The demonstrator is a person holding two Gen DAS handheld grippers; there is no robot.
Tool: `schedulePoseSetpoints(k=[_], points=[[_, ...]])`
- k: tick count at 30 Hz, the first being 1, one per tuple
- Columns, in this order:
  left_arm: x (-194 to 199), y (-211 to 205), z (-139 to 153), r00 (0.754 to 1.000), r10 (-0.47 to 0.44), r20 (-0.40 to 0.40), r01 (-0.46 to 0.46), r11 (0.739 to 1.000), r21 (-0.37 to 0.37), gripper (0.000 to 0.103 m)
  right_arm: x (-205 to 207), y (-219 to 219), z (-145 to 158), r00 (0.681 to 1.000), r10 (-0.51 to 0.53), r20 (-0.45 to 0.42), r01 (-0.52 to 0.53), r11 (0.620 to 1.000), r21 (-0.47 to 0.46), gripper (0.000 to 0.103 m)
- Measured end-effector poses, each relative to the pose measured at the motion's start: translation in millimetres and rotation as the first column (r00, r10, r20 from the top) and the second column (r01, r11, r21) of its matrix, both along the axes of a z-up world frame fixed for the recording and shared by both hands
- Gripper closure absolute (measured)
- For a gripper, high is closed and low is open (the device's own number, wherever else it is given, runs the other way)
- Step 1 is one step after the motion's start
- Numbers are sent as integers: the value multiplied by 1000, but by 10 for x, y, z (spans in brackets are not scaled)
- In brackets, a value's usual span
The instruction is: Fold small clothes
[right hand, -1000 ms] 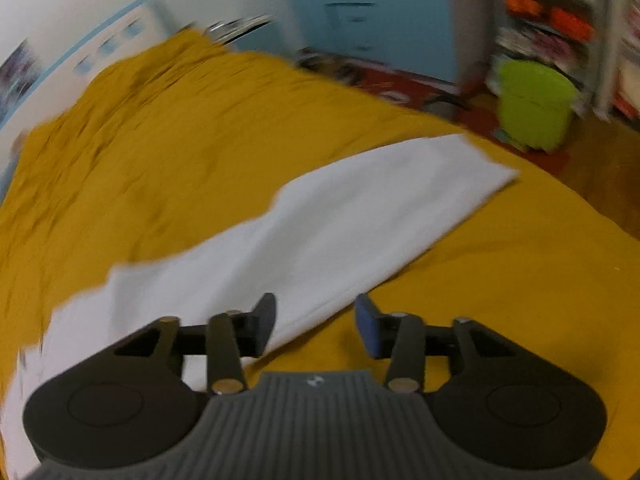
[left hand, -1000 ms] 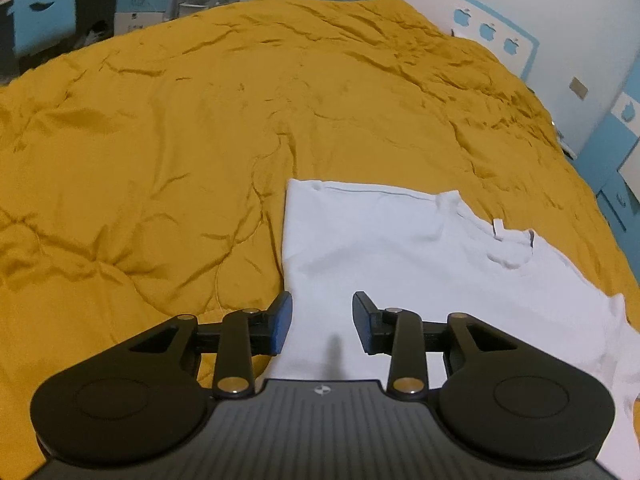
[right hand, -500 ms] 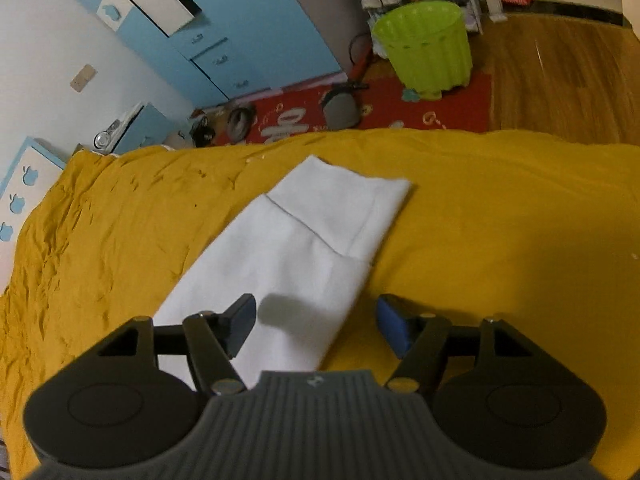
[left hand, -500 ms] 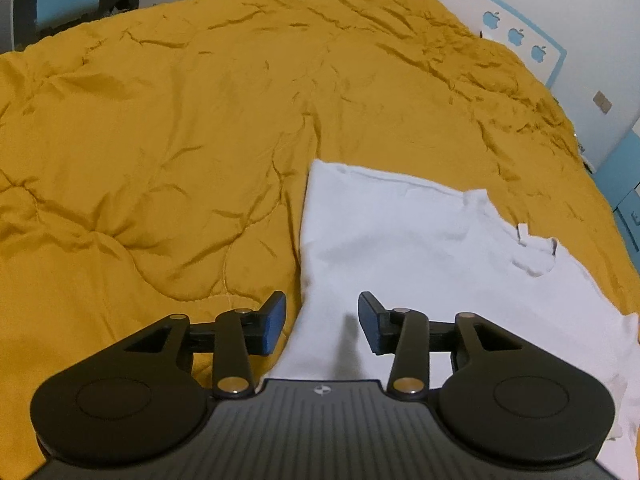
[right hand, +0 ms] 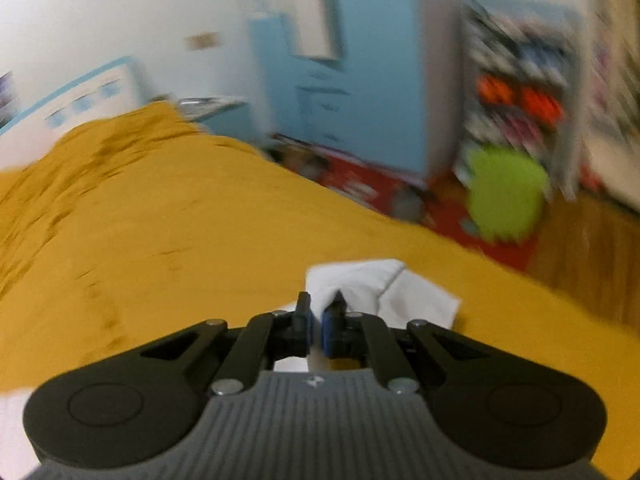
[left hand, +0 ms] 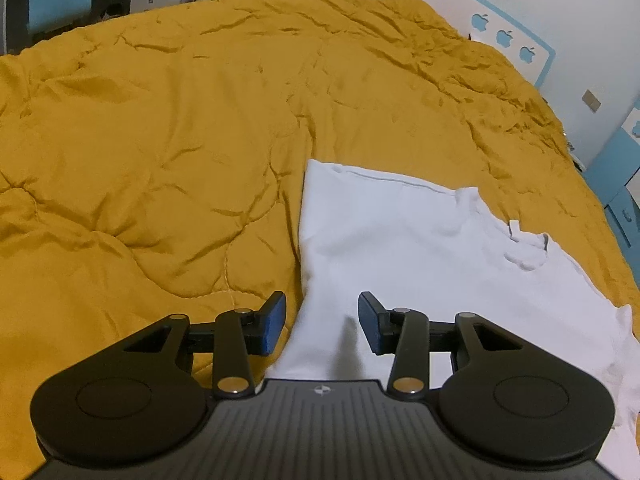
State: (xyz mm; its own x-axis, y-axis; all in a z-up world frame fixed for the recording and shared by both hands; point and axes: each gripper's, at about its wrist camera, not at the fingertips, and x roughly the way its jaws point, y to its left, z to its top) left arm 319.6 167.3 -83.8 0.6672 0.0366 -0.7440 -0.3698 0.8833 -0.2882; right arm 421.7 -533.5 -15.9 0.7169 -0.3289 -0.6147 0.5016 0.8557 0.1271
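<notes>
A small white shirt (left hand: 400, 240) lies flat on the mustard-yellow quilt (left hand: 160, 140), neck hole toward the right. My left gripper (left hand: 322, 316) hovers open over the shirt's left edge. Its blue pads (left hand: 274, 322) stand apart, with cloth below them and nothing pinched. The right wrist view is motion-blurred. There my right gripper (right hand: 318, 312) is shut on the shirt's folded end (right hand: 384, 292), and white fabric bunches up between and beyond the fingertips. The same yellow quilt (right hand: 180, 240) lies around it.
A lime-green bin (right hand: 506, 196) stands on a red rug (right hand: 360, 188) beyond the bed's edge, next to a blue cabinet (right hand: 360, 92). A white headboard with blue apple shapes (left hand: 504, 36) and blue drawers (left hand: 616, 184) border the bed's far right.
My right gripper went from wide open over the shirt's end to shut on it, and its view swung quickly. The left gripper has hardly moved.
</notes>
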Motion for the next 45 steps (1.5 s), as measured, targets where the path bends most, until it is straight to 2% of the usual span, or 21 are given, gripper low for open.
schedulePoseSetpoints(k=[2,3,6,7,10,11,13,14,15,18,20,22,24,28,30,33,35,37,39,42,45], points=[[-21,-24,29,1000,-12,5,12,1000,8,54,22,471,197,990,139,-8,-139,985,-103,103],[-31,-42,44,1000,-19,6,19,1000,14,54,30,765,263,974,226,-34,-228,959,-166,103],[-53,-104,83,999,-47,4,47,999,20,54,-66,1579,331,889,441,-122,-457,840,-292,103],[-63,-127,97,998,-57,3,57,998,19,54,-114,1856,305,847,508,-154,-529,786,-318,103],[-93,-209,134,995,-102,-2,102,995,9,54,-326,2660,65,675,683,-278,-735,590,-334,103],[-102,-241,142,993,-117,-8,117,993,6,54,-395,2865,-53,612,722,-323,-788,523,-324,103],[-123,-309,156,988,-155,-16,155,988,-6,54,-519,3162,-339,506,762,-405,-861,418,-289,103],[-134,-338,157,985,-170,-17,170,985,-14,54,-569,3273,-468,466,767,-440,-884,382,-270,103],[-142,-364,158,983,-185,-17,185,983,-23,54,-594,3314,-575,444,768,-461,-895,364,-256,103],[-162,-436,150,977,-214,-12,213,975,-65,54,-680,3449,-856,403,754,-518,-915,343,-212,98],[-181,-485,140,972,-233,2,232,968,-96,52,-760,3481,-890,407,749,-523,-913,325,-245,98],[-187,-549,142,966,-258,15,257,959,-120,52,-764,3450,-820,407,755,-514,-913,335,-231,92],[-186,-613,149,958,-285,30,286,946,-149,51,-807,3386,-698,392,786,-478,-920,346,-186,88],[-148,-728,146,937,-338,85,348,899,-267,48,-853,3423,-490,333,867,-371,-939,339,-50,71],[-91,-815,133,927,-359,108,375,869,-324,46,-941,3428,-447,333,878,-344,-939,342,-37,71],[70,-987,90,916,-381,124,399,838,-372,45,-1087,3453,-439,383,864,-327,-922,381,-71,70],[224,-1113,19,913,-389,125,404,811,-422,45,-1109,3393,-443,449,832,-326,-892,441,-104,70],[396,-1229,-88,911,-395,117,401,785,-472,45,-1134,3299,-438,496,808,-318,-866,487,-114,70],[546,-1345,-203,915,-394,94,387,783,-487,45,-1125,3166,-461,540,786,-302,-837,538,-97,70],[687,-1496,-360,916,-396,54,371,791,-487,46,-1129,2978,-488,589,758,-281,-798,601,-53,70],[722,-1654,-426,908,-415,56,389,786,-481,55,-1157,2858,-503,623,737,-262,-769,638,-33,69]])
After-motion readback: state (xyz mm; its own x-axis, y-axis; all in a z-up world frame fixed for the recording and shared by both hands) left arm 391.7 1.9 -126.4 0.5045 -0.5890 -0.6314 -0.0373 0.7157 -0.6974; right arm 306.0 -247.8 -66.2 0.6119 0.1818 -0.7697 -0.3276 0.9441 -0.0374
